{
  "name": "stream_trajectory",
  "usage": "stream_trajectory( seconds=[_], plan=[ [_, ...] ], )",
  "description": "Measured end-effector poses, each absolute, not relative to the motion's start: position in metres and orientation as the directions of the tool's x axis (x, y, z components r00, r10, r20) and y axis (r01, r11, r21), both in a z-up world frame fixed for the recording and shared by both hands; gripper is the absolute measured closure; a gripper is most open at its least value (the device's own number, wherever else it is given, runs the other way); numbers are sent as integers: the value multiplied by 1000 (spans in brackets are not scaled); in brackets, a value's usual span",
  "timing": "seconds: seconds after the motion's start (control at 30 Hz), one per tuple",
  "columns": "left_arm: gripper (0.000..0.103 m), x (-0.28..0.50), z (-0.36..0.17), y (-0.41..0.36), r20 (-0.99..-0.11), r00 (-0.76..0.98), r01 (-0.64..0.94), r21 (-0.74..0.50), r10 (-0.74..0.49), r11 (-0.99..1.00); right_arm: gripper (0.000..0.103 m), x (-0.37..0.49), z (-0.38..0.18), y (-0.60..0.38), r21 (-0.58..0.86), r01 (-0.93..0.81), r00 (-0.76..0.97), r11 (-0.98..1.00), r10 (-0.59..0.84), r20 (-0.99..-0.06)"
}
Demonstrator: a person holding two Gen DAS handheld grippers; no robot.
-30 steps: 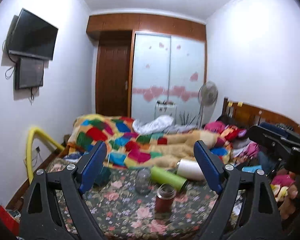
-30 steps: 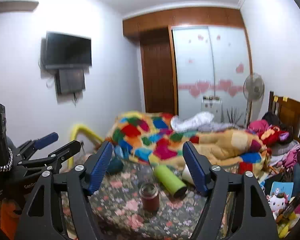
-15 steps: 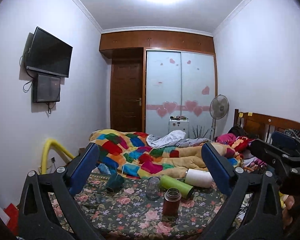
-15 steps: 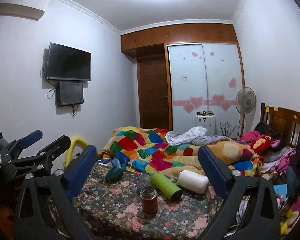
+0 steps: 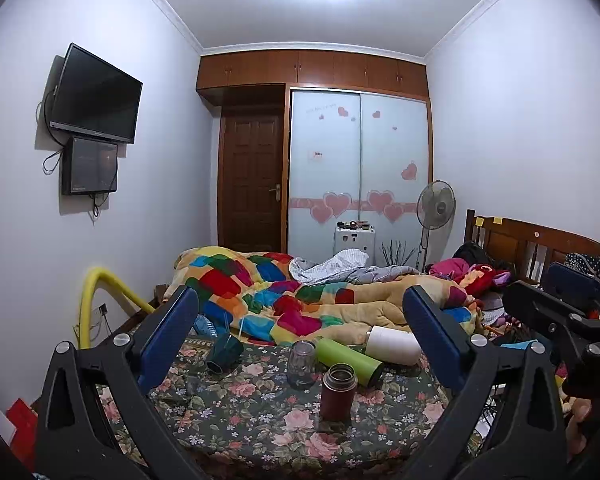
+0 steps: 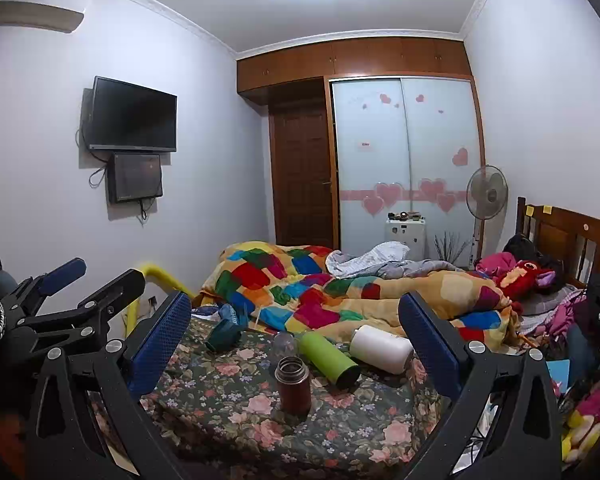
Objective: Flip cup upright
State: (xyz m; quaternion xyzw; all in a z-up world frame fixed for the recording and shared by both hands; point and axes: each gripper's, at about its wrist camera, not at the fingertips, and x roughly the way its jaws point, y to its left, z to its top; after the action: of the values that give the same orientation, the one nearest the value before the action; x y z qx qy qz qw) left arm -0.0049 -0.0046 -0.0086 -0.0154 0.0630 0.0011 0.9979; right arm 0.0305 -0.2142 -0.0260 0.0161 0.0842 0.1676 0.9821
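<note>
On a floral cloth (image 5: 236,412) several cups sit. A brown-red flask (image 5: 338,392) stands upright in front; it also shows in the right wrist view (image 6: 293,385). A clear glass jar (image 5: 302,364) stands behind it. A green bottle (image 5: 350,356), a white bottle (image 5: 394,345) and a dark teal cup (image 5: 224,352) lie on their sides. My left gripper (image 5: 300,344) is open, empty and well back from them. My right gripper (image 6: 294,344) is open and empty too. The green bottle (image 6: 330,358), white bottle (image 6: 380,349) and teal cup (image 6: 222,334) show in the right wrist view.
A patchwork quilt (image 5: 300,300) is heaped on the bed behind the cloth. A yellow tube (image 5: 96,300) stands at the left wall. Toys and clothes (image 6: 540,292) pile up at the right by the wooden headboard (image 5: 540,244). The left gripper's body (image 6: 60,312) shows at left.
Both grippers have pulled back and tilted up, so more ceiling shows and the cups sit lower and farther. Both stay open. The cups have not moved.
</note>
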Motion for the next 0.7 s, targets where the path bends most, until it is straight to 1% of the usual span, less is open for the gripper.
stream_trajectory(
  seconds=[0.7],
  plan=[
    [0, 3, -9, -7, -155, 988, 15, -37, -20, 999, 0, 31, -29, -214, 59, -326, 927, 944, 331, -175]
  ],
)
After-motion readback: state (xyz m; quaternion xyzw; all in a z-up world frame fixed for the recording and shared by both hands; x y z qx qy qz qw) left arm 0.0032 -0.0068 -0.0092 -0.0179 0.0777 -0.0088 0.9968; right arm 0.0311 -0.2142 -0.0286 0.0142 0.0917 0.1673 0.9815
